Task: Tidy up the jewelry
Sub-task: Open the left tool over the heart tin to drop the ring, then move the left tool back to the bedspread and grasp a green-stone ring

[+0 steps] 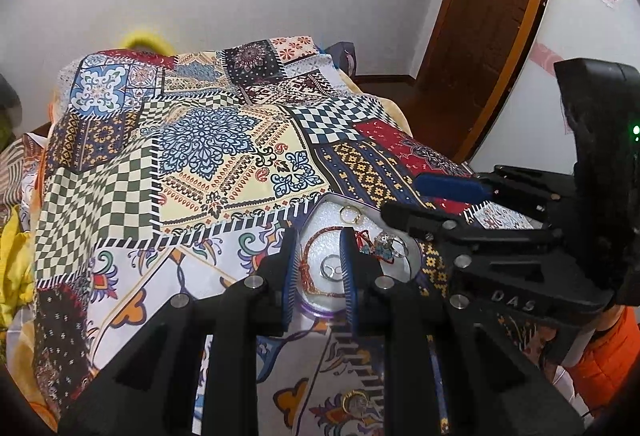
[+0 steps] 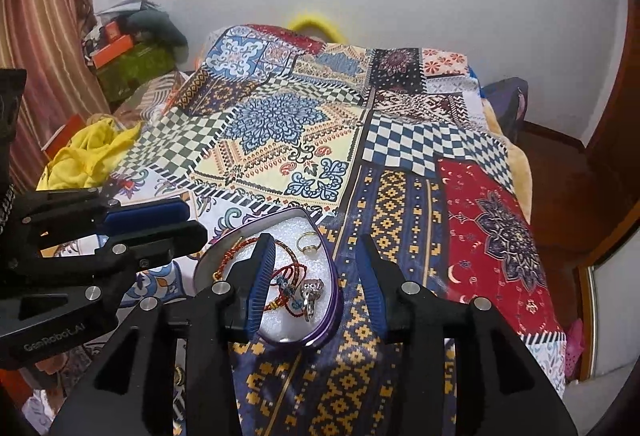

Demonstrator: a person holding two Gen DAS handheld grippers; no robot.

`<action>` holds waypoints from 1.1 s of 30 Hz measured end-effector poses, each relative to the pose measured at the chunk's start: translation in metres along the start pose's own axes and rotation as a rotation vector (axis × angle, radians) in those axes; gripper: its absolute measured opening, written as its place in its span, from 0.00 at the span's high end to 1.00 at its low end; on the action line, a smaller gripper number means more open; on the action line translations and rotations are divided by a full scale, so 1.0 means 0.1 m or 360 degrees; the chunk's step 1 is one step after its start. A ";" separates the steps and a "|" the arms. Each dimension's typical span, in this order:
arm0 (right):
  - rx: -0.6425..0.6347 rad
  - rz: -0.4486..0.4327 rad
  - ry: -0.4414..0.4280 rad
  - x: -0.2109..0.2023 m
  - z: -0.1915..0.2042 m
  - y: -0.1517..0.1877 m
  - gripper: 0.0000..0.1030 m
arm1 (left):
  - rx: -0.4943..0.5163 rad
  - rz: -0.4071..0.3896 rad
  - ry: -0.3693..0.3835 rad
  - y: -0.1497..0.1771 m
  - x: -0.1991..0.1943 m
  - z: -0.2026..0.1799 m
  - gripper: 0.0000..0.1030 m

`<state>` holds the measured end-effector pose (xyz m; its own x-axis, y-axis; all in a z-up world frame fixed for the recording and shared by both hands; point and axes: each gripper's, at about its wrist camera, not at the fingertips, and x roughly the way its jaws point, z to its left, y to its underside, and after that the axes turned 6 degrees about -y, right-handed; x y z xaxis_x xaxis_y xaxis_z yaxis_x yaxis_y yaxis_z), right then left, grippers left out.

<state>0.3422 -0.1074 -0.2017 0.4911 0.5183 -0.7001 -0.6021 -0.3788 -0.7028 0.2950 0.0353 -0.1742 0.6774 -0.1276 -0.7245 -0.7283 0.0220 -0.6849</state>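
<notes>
Covering the bed, a patchwork bedspread is lying under the heart-shaped tin. Both grippers are standing apart and empty, the left gripper narrowly, the right gripper wider, its finger hiding the bracelet partly.

Both wrist views: close, angled down, sharing tin.

Glossy metal tin, white foam lining; matt printed cloth bedspread.

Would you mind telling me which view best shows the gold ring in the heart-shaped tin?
The right wrist view: the gold ring lies unobstructed on white foam. The left wrist view shows it smaller, farther off.
</notes>
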 end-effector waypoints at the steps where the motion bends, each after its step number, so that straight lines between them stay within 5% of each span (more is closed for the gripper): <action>1: -0.0004 -0.0004 0.0008 -0.03 0.01 0.00 0.63 | 0.0002 -0.0001 -0.0003 0.00 -0.02 0.00 0.80; 6: -0.0010 -0.0037 0.0010 -0.19 0.06 0.02 0.63 | 0.0005 -0.0022 -0.0029 0.04 -0.19 -0.02 0.68; 16: -0.0030 -0.0070 0.0011 -0.47 0.19 0.17 0.63 | 0.0004 0.0012 -0.0051 0.21 -0.45 -0.03 0.66; 33: 0.0056 0.0024 0.0038 -0.57 0.11 0.64 0.63 | 0.0095 0.0308 0.0068 0.88 -0.22 -0.24 0.66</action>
<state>0.2690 -0.1531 -0.2048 0.4965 0.4942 -0.7136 -0.6309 -0.3591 -0.6877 0.2136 0.0157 -0.2171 0.5197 -0.1573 -0.8397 -0.8360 0.1088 -0.5378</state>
